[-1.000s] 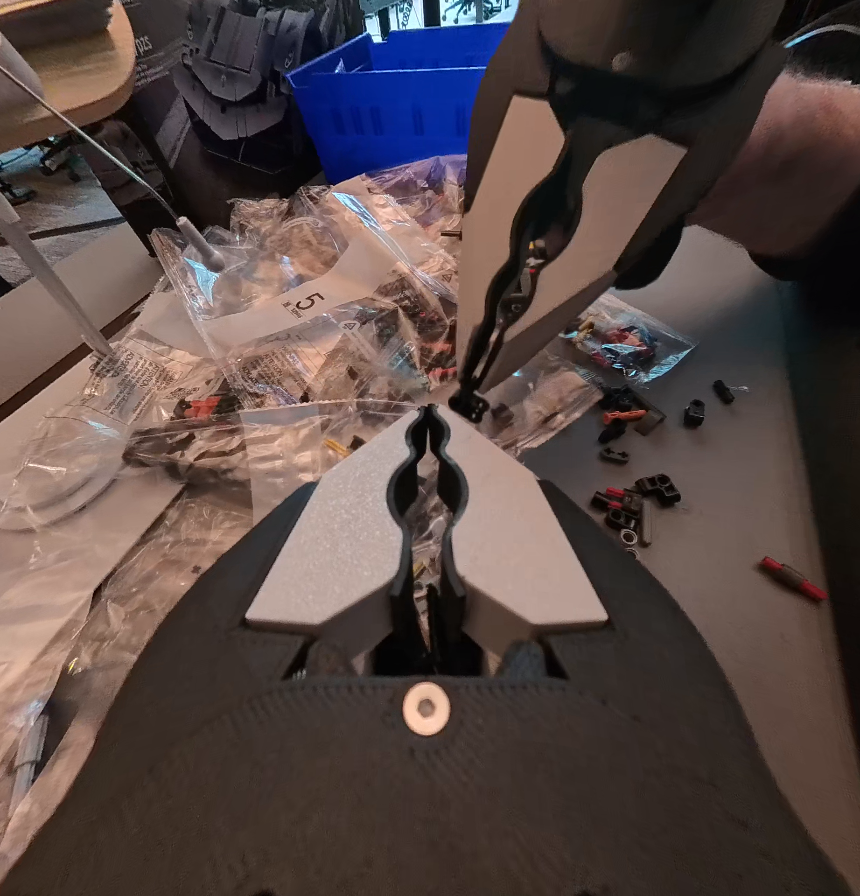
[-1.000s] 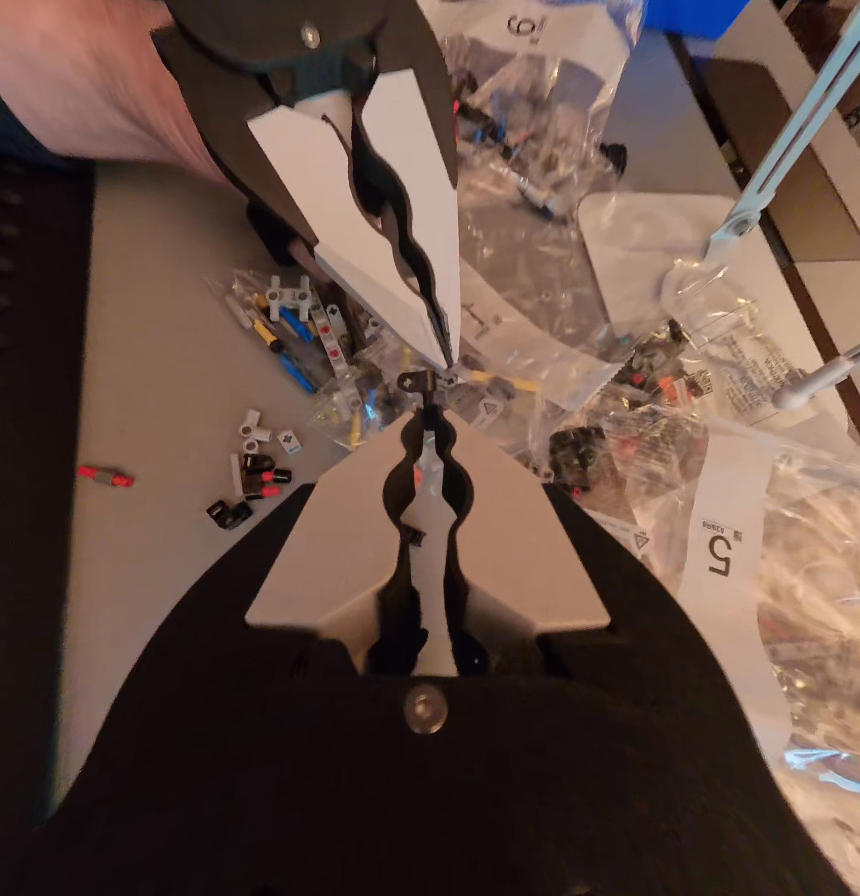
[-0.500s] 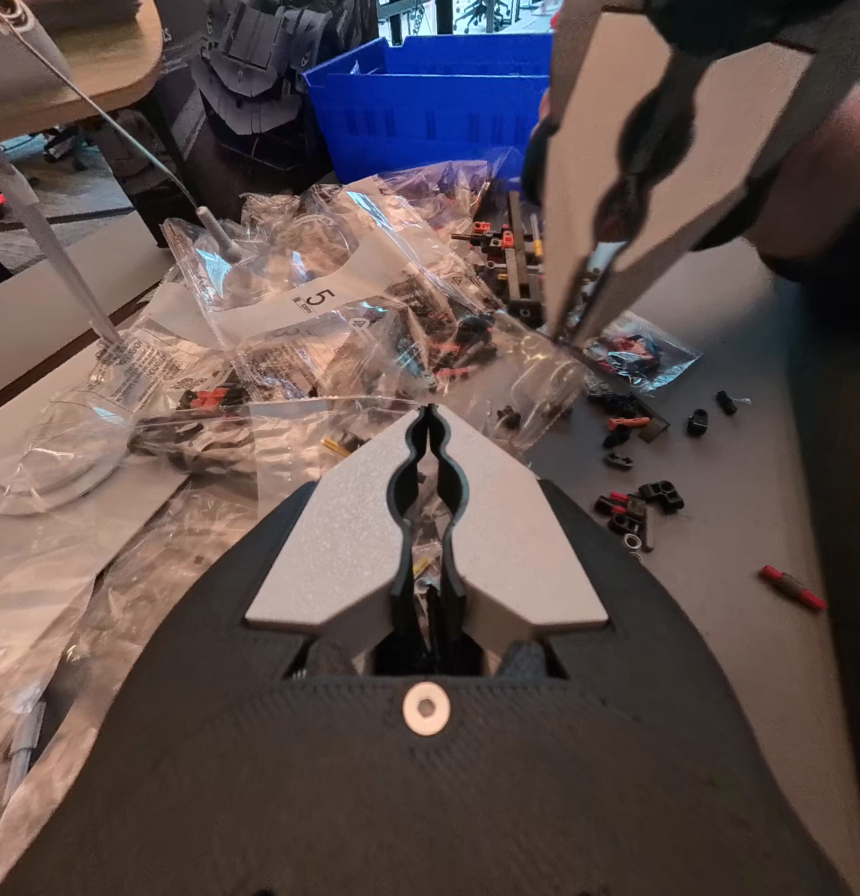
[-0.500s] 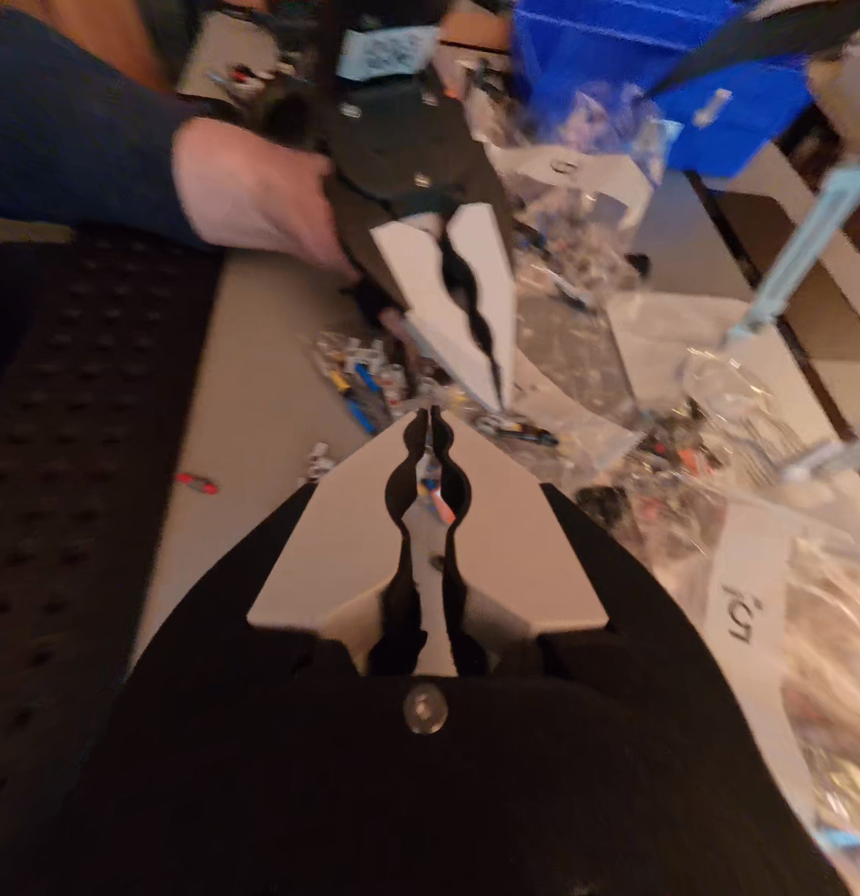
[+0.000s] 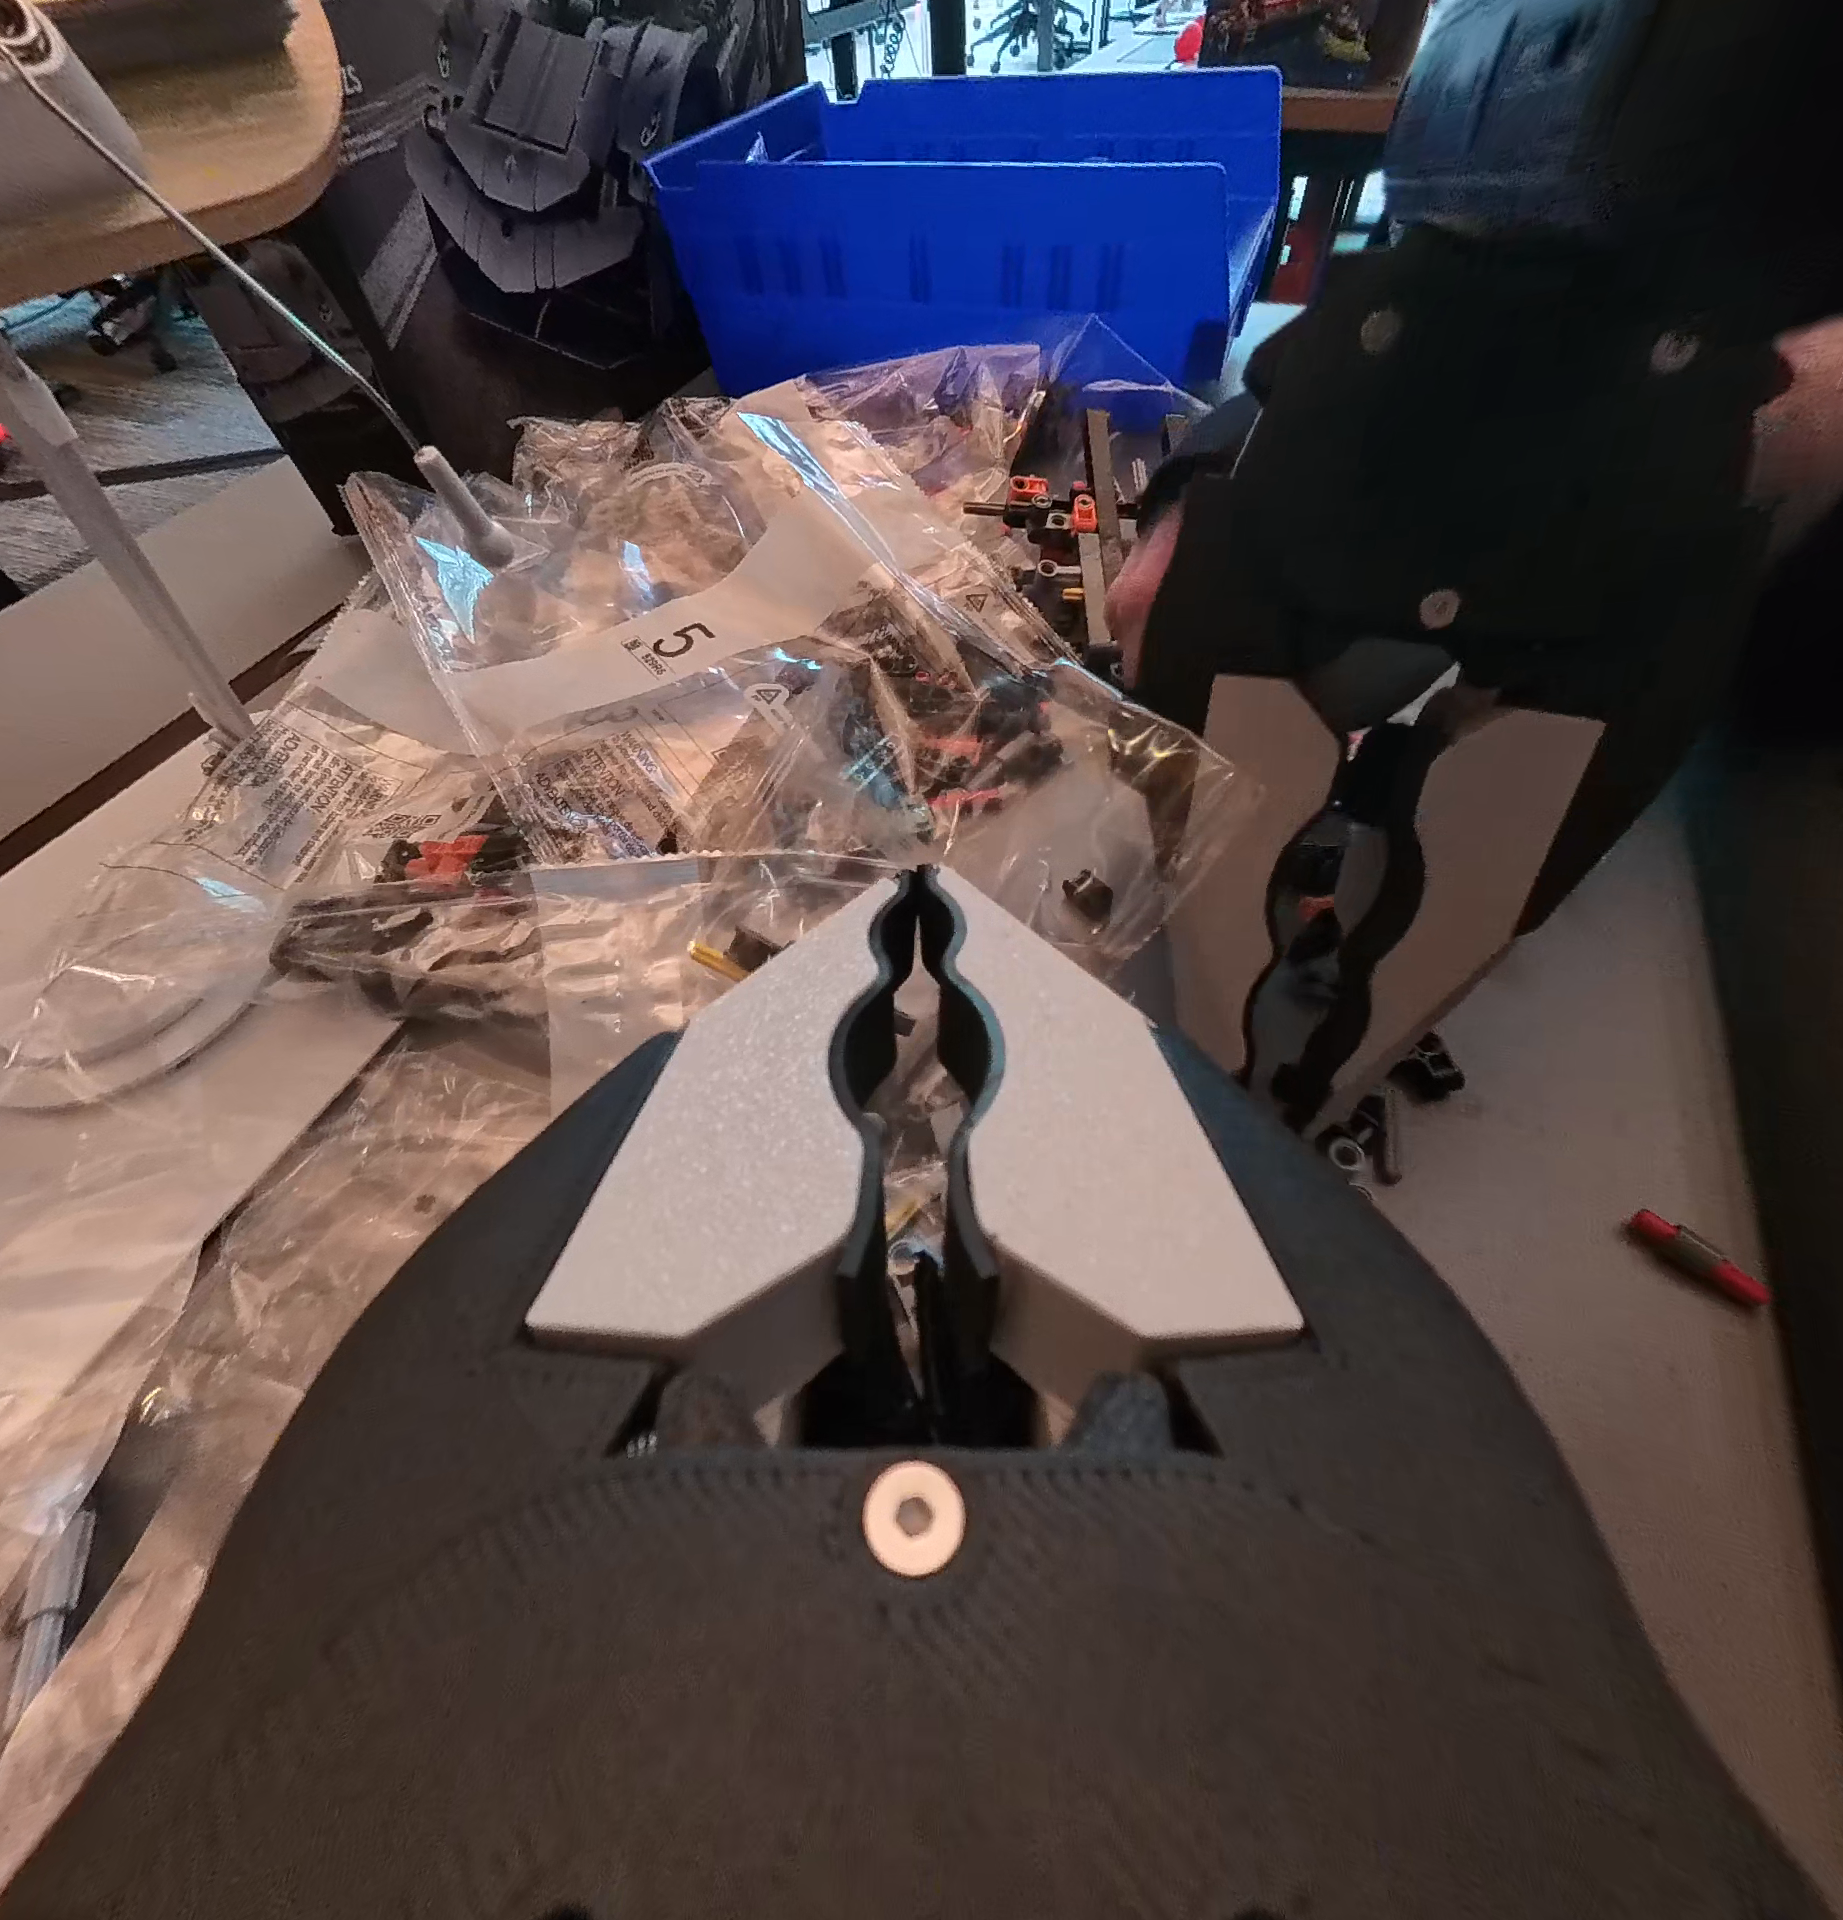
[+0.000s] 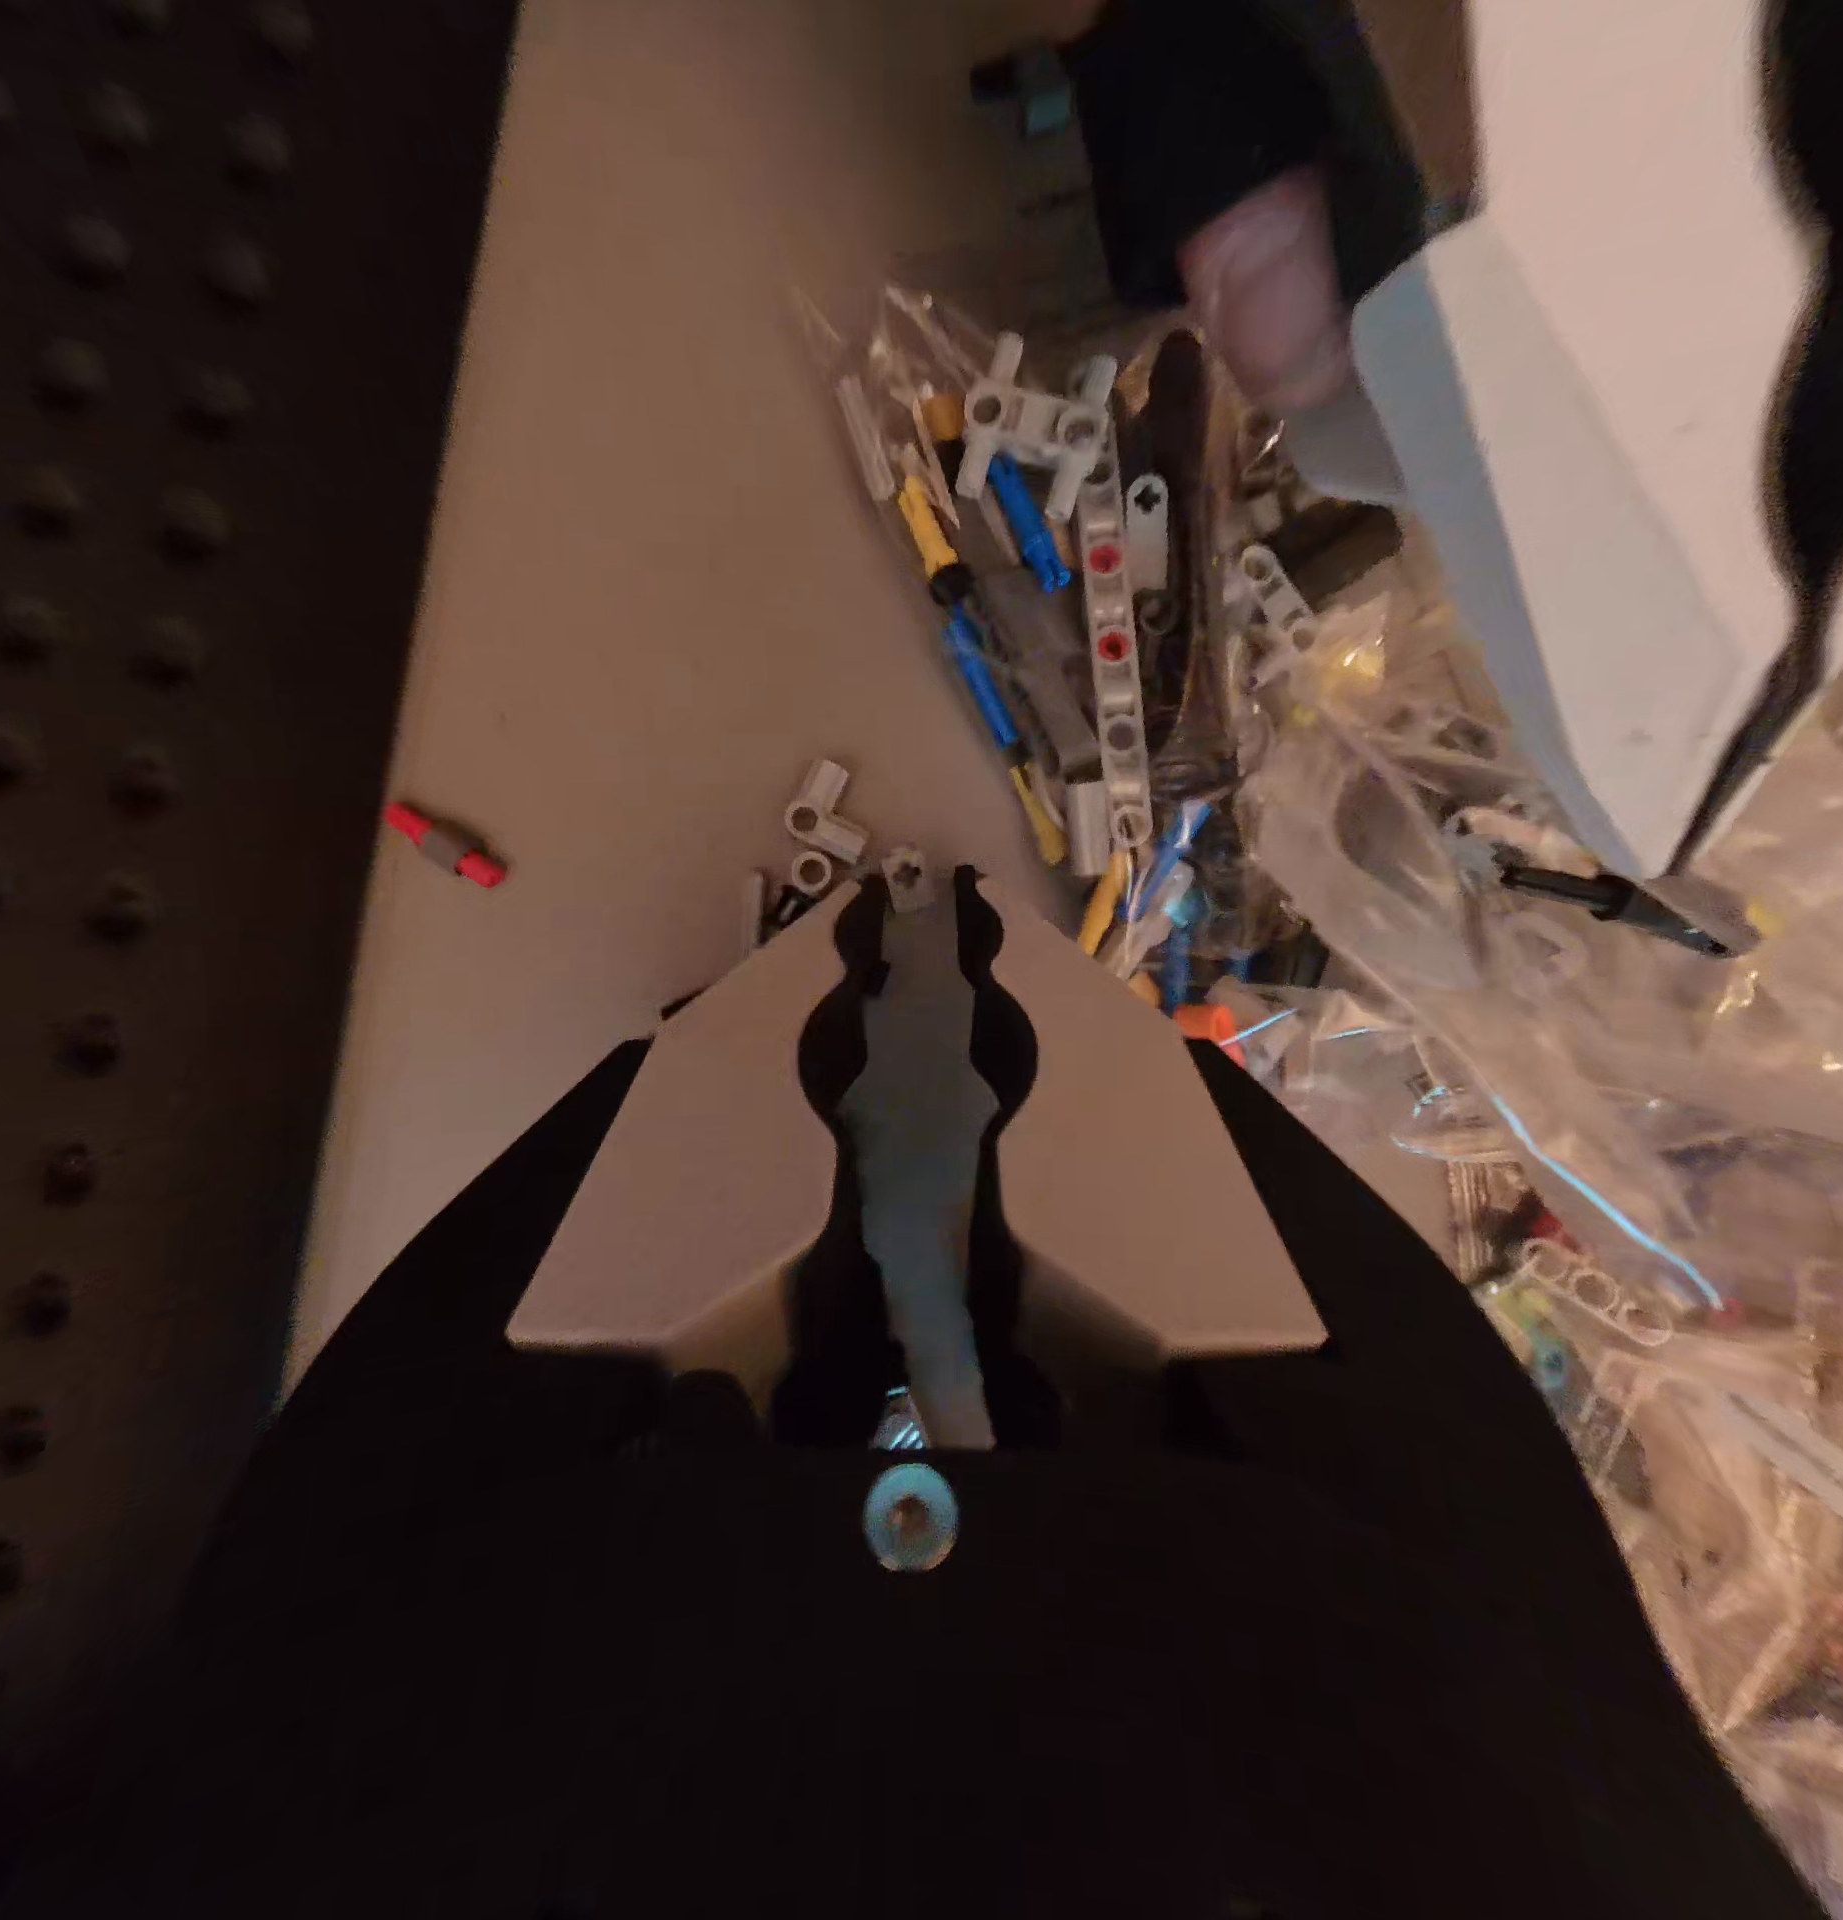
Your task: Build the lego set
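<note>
Down at the table (image 6: 605, 436) surface, the right gripper (image 6: 912, 883) points its tips into a loose scatter of small parts, jaws parted by a narrow gap. A small grey lego piece (image 6: 904, 871) sits right at that gap, between the tips; whether the tips actually pinch it I cannot tell. Just left of it lie light grey connectors (image 6: 821, 821), and farther left, well apart on bare tabletop, a red and grey pin (image 6: 445, 831). That bare strip runs up the left of the parts as the open room, bounded by a dark studded mat (image 6: 148, 623) along the table's edge. To the right, a torn clear bag (image 6: 1052, 582) spills blue, yellow and grey pieces, close against the gripper's right finger.

The left gripper (image 5: 919, 883) hangs over a heap of clear plastic bags (image 5: 688, 686), its jaws nearly closed with only a sliver between the tips and nothing held. In its view the right gripper (image 5: 1312, 1081) comes down steeply at the right, tips among dark small parts on the table (image 5: 1582, 1351). Behind the heap, a partly built lego frame (image 5: 1088, 540) lies near a blue bin (image 5: 958, 239). The heap crowds the left and middle; grey table stays bare on the right, where the same red pin (image 5: 1696, 1255) lies alone.
</note>
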Tool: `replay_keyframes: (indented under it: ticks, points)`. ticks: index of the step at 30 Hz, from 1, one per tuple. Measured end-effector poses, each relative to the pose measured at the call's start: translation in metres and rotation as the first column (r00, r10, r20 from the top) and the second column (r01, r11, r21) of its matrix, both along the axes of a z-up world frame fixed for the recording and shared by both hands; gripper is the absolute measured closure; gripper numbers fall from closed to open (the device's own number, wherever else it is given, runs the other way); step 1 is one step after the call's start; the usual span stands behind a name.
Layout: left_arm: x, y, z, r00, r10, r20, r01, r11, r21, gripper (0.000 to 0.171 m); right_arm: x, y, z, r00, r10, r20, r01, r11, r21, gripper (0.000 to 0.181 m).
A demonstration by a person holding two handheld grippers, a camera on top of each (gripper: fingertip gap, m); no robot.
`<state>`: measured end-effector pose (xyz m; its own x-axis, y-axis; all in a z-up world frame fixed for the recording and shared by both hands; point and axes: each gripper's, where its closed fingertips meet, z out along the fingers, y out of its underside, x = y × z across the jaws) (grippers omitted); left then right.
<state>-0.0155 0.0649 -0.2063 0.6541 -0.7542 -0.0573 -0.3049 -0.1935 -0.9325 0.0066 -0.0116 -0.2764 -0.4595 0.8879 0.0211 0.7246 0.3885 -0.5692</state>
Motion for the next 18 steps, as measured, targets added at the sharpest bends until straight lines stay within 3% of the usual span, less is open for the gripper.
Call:
replay_keyframes:
  ticks: [5, 8, 13, 18]
  points:
    - [0.0, 0.0, 0.0, 1.0, 0.0, 0.001, 0.0, 1.0, 0.0, 0.171, -0.001, 0.002, 0.014, 0.998, -0.014, -0.057, 0.013, 1.0, -0.019, 0.176]
    - [0.0, 0.0, 0.0, 1.0, -0.002, 0.0, 0.002, 1.0, 0.0, 0.171, -0.007, 0.01, 0.05, 0.974, -0.055, -0.219, 0.045, 0.998, -0.05, 0.176]
    - [0.001, -0.001, 0.0, 1.0, -0.006, -0.003, 0.006, 1.0, -0.001, 0.171, -0.012, 0.037, 0.104, 0.863, -0.186, -0.469, 0.16, 0.983, -0.095, 0.177]
    - [0.002, -0.001, -0.002, 1.0, -0.01, -0.016, 0.01, 1.0, 0.001, 0.171, -0.015, 0.049, 0.11, 0.827, -0.232, -0.511, 0.224, 0.971, -0.078, 0.176]
